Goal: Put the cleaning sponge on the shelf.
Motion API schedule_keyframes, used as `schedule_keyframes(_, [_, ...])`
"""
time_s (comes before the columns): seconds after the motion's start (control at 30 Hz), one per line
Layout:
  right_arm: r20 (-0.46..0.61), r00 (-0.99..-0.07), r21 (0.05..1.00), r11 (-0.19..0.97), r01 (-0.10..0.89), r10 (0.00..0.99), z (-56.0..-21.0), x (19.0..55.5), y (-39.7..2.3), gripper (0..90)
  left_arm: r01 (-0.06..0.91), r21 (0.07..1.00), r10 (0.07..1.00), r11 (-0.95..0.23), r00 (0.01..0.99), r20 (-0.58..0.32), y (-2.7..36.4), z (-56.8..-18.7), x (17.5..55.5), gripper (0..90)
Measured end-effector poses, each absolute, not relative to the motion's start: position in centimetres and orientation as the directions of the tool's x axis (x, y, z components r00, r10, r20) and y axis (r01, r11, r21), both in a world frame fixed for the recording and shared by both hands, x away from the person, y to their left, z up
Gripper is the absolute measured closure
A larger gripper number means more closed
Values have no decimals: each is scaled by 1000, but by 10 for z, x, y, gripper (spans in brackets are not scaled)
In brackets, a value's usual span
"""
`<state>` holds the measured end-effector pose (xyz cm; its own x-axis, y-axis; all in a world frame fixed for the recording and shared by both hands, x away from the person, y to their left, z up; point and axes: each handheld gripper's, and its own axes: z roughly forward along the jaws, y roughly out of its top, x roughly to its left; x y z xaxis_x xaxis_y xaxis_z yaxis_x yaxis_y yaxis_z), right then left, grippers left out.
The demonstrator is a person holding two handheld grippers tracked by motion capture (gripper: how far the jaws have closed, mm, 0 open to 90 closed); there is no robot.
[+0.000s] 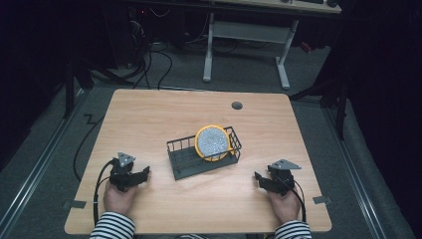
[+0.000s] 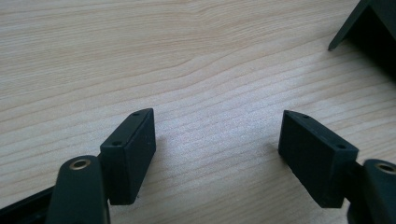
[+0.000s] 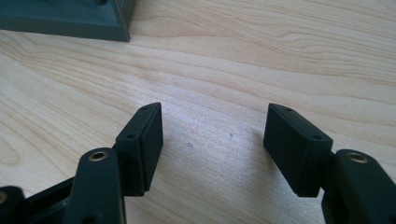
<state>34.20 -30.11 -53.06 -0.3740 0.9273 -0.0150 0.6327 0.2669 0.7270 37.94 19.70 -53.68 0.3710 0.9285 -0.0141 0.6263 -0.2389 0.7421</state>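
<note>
Here your tongs rested near the tabletop's [image 1: 149, 107] front corners.
Left tongs [image 1: 142, 175] and right tongs [image 1: 260, 180] both gaped, empty.

Both hands, in striped sleeves, hold the left gripper [image 1: 142, 175] and the right gripper [image 1: 260, 179] low and well apart, each with its jaws spread wide.

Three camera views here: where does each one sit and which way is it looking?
High view: above the person's side, looking forward and down at the table, rack, plate, both hands and sleeves.
Left gripper view: rides the left gripper, looking along its open jaws at wood.
Right gripper view: same on the right gripper.
Both gripper views catch a corner of the rack.
</note>
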Motion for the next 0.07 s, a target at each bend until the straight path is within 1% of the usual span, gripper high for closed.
schedule_keyframes(0.07, [-15,-374,727,267,633,927,-531,342,-301,378,626,742,929,-239,371,-14,197,-537,379,280])
